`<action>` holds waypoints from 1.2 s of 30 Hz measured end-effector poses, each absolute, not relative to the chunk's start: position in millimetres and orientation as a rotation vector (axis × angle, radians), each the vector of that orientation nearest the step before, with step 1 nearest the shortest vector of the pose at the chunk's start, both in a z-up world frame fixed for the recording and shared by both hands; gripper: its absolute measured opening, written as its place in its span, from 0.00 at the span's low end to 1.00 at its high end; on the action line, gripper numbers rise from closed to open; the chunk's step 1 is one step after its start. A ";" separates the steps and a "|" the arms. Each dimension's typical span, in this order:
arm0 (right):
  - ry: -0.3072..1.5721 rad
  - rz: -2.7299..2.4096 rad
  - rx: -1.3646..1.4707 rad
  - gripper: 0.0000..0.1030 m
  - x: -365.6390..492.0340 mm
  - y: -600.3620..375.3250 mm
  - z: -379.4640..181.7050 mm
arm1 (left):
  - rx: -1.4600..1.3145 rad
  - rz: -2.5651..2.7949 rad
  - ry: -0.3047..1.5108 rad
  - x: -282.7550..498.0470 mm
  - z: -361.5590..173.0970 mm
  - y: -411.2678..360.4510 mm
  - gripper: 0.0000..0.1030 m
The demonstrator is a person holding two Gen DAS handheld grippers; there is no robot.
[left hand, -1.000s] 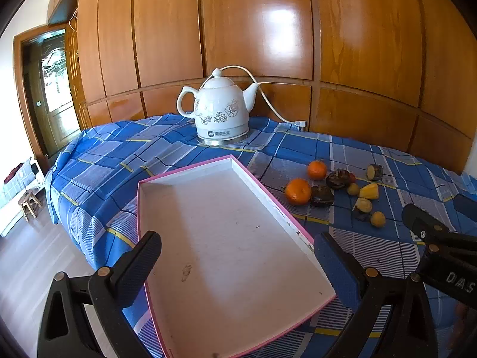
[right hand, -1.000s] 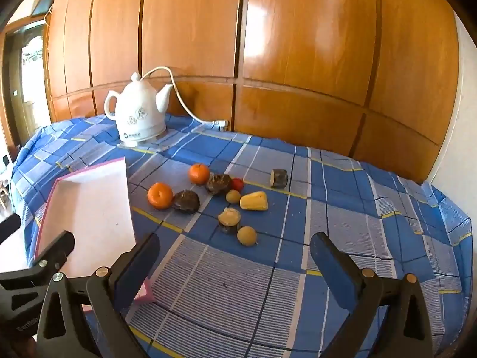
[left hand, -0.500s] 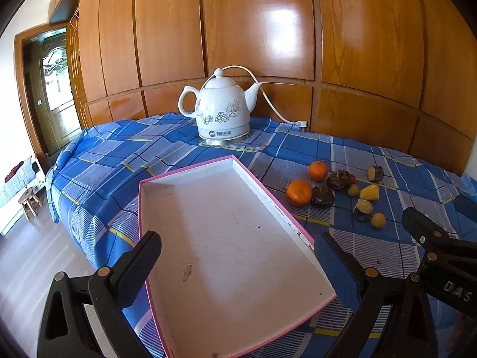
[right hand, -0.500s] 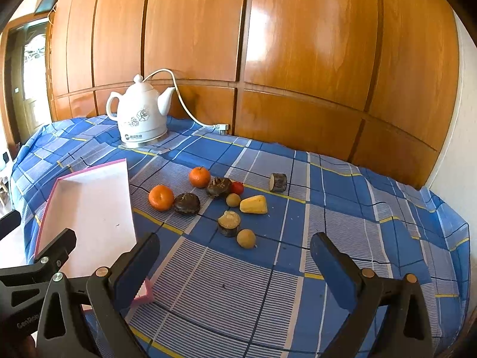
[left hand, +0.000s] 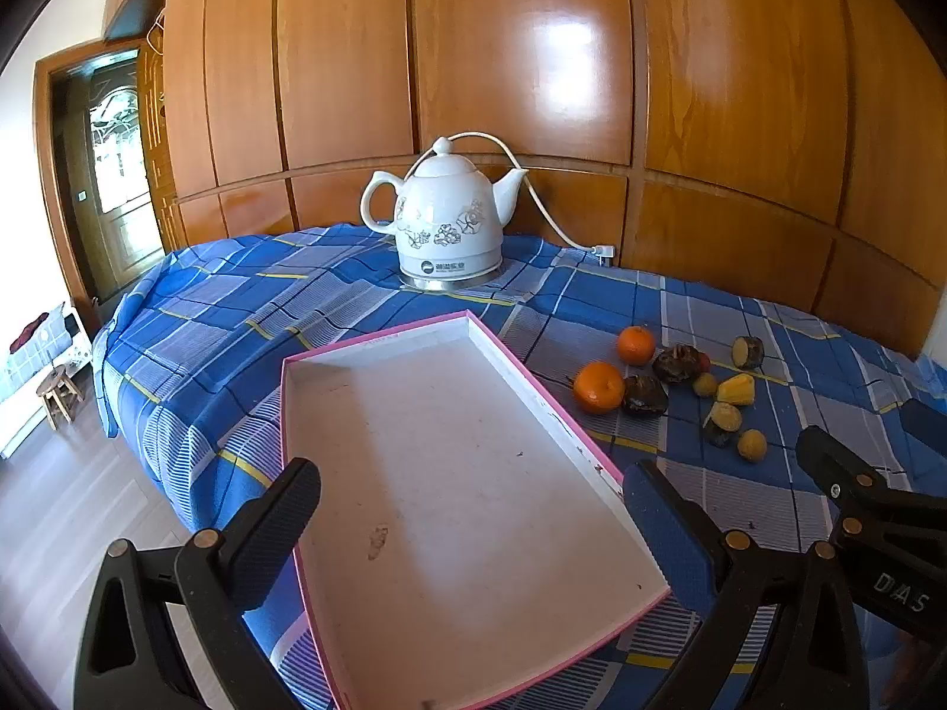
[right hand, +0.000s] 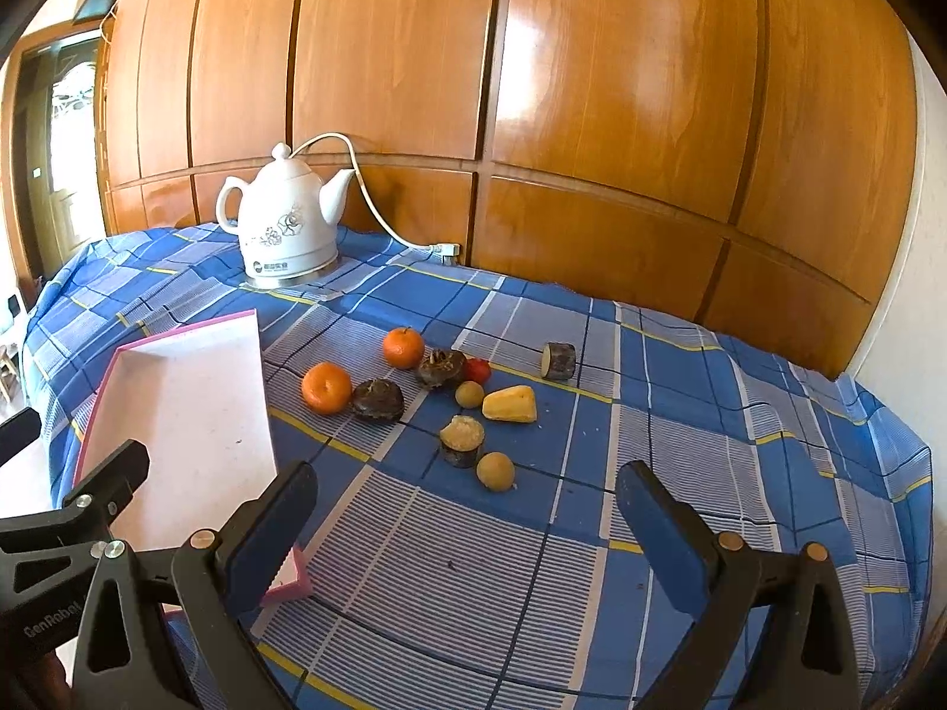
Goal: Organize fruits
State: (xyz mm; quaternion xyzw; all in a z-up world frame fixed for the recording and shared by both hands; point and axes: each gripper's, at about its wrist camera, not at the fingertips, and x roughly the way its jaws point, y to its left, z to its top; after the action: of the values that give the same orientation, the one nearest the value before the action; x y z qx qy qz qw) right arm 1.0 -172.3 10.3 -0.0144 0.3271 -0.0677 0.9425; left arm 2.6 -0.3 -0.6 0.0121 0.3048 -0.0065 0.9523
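A white tray with a pink rim (left hand: 379,343) (right hand: 177,337) lies empty on the blue checked cloth. Right of it is a cluster of fruit: two oranges (right hand: 326,387) (right hand: 403,347), two dark brown fruits (right hand: 379,399) (right hand: 441,368), a small red one (right hand: 478,370), a yellow wedge (right hand: 510,404), two small yellow round fruits (right hand: 495,471) (right hand: 469,394) and two cut dark pieces (right hand: 461,441) (right hand: 559,360). The cluster also shows in the left wrist view (left hand: 599,387). My left gripper (left hand: 467,538) is open above the tray's near end. My right gripper (right hand: 464,532) is open, short of the fruit. Both are empty.
A white ceramic electric kettle (left hand: 447,225) (right hand: 287,231) stands at the back with its cord running to a plug (right hand: 447,249). Wooden wall panels close off the back. The cloth's left edge drops to the floor, where a small stool (left hand: 59,393) stands.
Both grippers have risen and tilted slightly, so the table sits a little lower in view. The jaws stay open. The fruit and tray have not moved.
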 end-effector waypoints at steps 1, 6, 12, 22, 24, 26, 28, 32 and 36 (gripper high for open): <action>0.666 -0.139 -0.029 0.99 0.7 -172.4 10.6 | 0.023 -0.012 0.619 2.8 -0.1 0.2 1.00; 0.663 -0.139 -0.035 0.99 0.3 -170.9 10.8 | 0.014 -0.012 0.617 2.0 0.3 2.9 1.00; 0.664 -0.138 -0.032 0.99 0.7 -172.2 10.5 | 0.006 -0.014 0.616 2.4 0.6 5.5 1.00; 0.660 -0.133 -0.033 0.99 1.7 -172.6 9.6 | 0.003 -0.015 0.611 3.8 1.4 6.6 1.00; 0.660 -0.132 -0.032 0.99 2.3 -172.6 9.2 | 0.002 -0.017 0.614 4.6 0.8 6.9 1.00; 0.658 -0.129 -0.032 0.99 2.5 -172.8 8.7 | 0.006 -0.018 0.615 4.7 0.8 6.7 1.00; 0.656 -0.127 -0.031 0.99 2.7 -173.2 8.5 | 0.009 -0.024 0.616 4.7 0.6 6.8 1.00; 0.655 -0.119 -0.028 0.99 3.0 -174.6 8.7 | 0.015 -0.031 0.614 4.9 0.6 5.6 1.00; 0.654 -0.114 -0.027 0.99 4.1 -176.4 8.6 | 0.022 -0.044 0.617 5.5 -0.1 4.1 1.00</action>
State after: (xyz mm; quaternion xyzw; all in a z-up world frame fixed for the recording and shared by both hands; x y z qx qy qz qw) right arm 4.1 -176.4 8.6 -0.0130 0.3211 -0.0560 0.9453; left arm 5.5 4.1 -0.1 0.0107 0.3034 -0.0218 0.9525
